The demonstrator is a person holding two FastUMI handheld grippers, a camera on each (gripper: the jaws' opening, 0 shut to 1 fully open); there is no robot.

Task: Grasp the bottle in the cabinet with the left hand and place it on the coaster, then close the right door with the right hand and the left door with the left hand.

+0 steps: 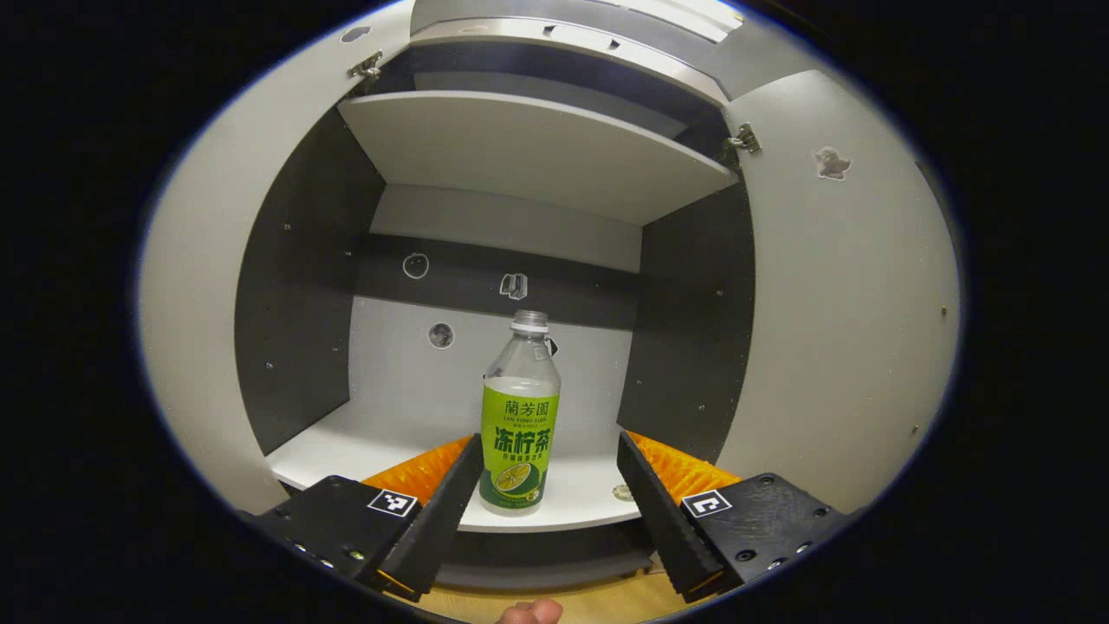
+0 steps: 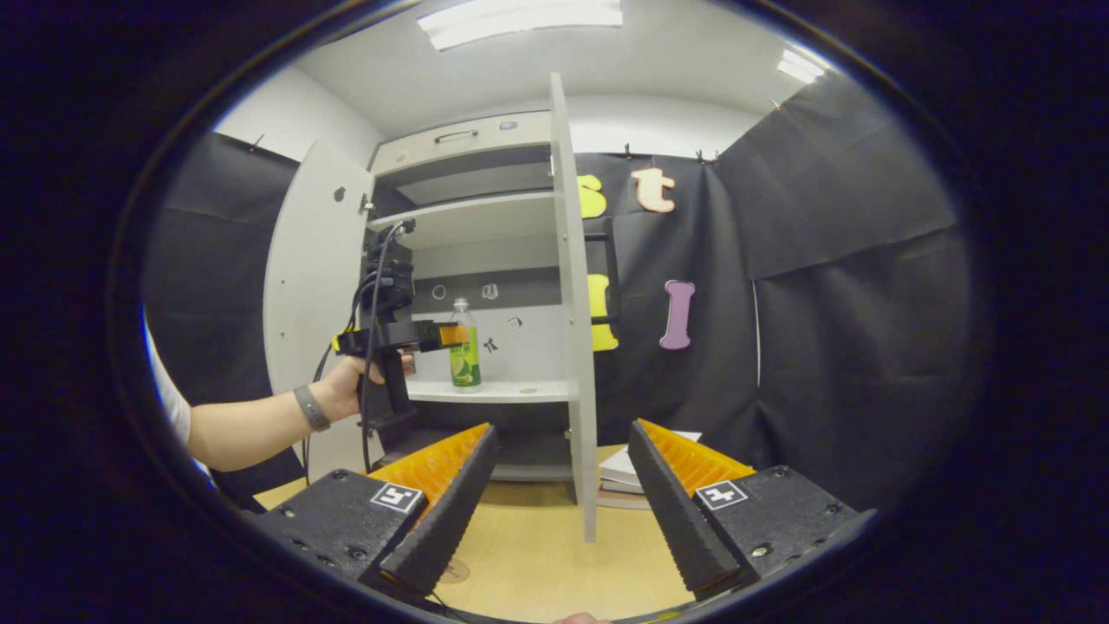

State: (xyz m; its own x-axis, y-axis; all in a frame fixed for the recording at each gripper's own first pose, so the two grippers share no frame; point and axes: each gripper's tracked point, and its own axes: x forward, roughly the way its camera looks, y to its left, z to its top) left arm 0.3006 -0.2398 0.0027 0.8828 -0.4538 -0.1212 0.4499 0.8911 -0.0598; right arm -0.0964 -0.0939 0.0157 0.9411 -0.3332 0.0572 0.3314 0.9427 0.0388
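In the left gripper view, the left gripper (image 1: 548, 485) stands wide open in front of the open cabinet (image 1: 295, 286), its fingers spread to either side of the bottle (image 1: 520, 416) without touching it. The bottle stands upright near the front edge of the lower shelf (image 1: 346, 451), clear above a green label, with a second shelf (image 1: 537, 147) overhead. Both doors are swung out: the left door (image 1: 195, 286) and the right door (image 1: 845, 303).

The right gripper view adds the wider scene. The right gripper (image 2: 563, 494) hangs wide open and holds nothing, over the wooden desk (image 2: 537, 555), well apart from the cabinet. Farther off, a hand (image 2: 351, 386) with a wristband holds the left gripper (image 2: 450, 334) level at the shelf, its tips just beside the bottle (image 2: 464, 347); whether they touch it is hard to tell at this distance. The right door (image 2: 576, 347) shows edge-on, with a stack of papers (image 2: 628, 472) on the desk beyond it.
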